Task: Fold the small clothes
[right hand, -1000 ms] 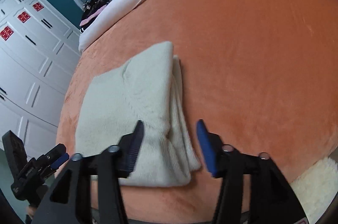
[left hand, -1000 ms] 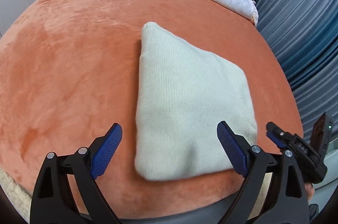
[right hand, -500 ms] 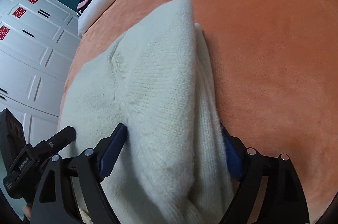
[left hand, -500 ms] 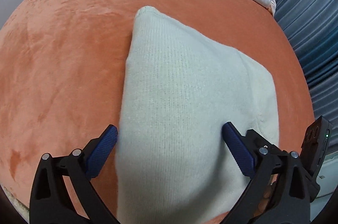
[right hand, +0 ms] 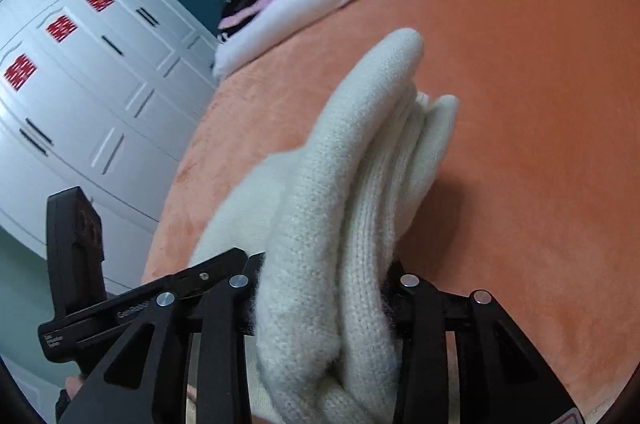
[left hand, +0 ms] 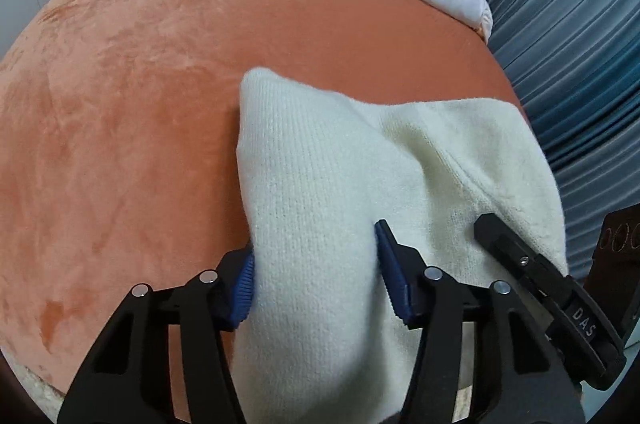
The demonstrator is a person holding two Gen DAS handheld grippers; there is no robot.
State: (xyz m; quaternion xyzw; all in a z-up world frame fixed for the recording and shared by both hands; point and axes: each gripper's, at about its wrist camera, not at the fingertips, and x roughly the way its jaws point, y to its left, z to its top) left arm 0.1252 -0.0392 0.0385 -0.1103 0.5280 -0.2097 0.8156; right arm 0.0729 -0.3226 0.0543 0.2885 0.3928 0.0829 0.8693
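- Cream knit sweater (left hand: 320, 191), folded in thick layers, on orange bed blanket (left hand: 140, 103); near edge bunched and raised between both sets of fingers.
- Left gripper (left hand: 316, 280): fingers narrowed, blue pads (left hand: 394, 284) pinching a fold.
- Right gripper (right hand: 324, 288): fingers clamped on the stacked layers (right hand: 360, 183), which extend ahead.

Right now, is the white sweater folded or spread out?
Folded: the white sweater shows stacked layers along its edge, bunched between both grippers' fingers over the orange blanket.
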